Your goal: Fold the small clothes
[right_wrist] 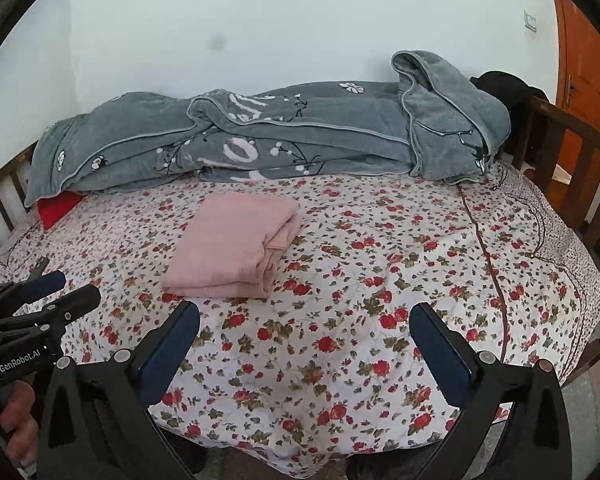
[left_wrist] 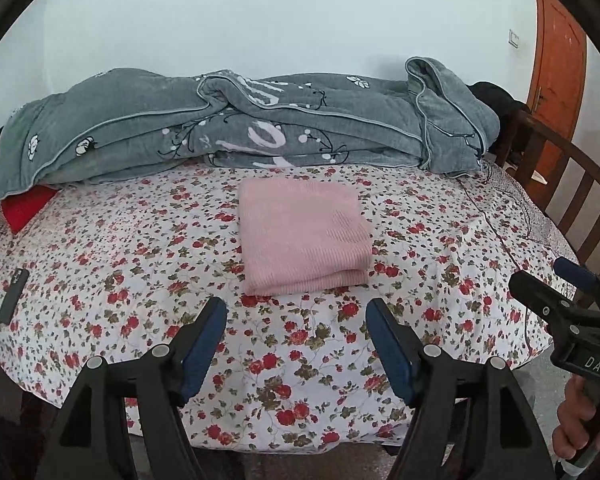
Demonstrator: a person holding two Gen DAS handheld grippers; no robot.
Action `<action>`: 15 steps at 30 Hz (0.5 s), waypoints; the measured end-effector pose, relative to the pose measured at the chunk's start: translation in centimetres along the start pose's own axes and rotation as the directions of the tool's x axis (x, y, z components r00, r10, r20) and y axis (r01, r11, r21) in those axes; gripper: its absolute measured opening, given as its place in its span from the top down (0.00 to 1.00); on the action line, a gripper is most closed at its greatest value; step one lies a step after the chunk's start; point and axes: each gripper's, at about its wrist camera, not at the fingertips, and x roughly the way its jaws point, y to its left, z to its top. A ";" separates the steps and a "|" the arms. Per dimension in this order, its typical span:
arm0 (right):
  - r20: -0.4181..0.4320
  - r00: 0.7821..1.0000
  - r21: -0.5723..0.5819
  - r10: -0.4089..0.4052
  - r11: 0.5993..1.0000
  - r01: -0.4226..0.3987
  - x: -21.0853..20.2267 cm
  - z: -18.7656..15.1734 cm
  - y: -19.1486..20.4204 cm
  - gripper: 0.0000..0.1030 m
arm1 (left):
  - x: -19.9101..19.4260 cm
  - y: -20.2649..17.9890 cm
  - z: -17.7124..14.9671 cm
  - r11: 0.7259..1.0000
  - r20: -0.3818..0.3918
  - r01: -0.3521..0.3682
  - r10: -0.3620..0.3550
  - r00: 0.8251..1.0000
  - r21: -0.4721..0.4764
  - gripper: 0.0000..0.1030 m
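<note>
Left wrist view: left gripper [left_wrist: 296,316] hovers over the near part of the bed [left_wrist: 440,264], fingers [left_wrist: 204,344] spread wide apart w/ nothing between them. Just ahead lies the pink garment [left_wrist: 302,236], folded into a neat rectangle, flat on the floral sheet, approx. mid-bed, folded edge layers facing the camera. Fingertips near it but not touching.

Right wrist view: right gripper [right_wrist: 305,322] also over the near edge of the bed, fingers [right_wrist: 440,348] wide apart, holding nothing. Pink garment sits ahead and to the left of it, stacked layers showing on its right side, apart from the fingertips. Left gripper shows at far left in this view, person's hand [right_wrist: 18,420] on its handle.

Behind the garment, along the wall side: a grey blanket [left_wrist: 240,128] w/ white flowers, bunched lengthwise. A red item [left_wrist: 24,206] pokes out under its left end. Dark phone [left_wrist: 14,295] lies on the sheet at far left, well apart from the garment. Wooden bed rail [left_wrist: 572,176] at right, orange door [left_wrist: 560,60] beyond it.
</note>
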 end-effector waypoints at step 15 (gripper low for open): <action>0.015 1.000 0.011 0.001 1.000 -0.001 -1.2 -0.2 -0.1 0.00 | -1.0 0.1 0.2 1.000 0.016 -0.011 0.011 1.000 0.000 0.30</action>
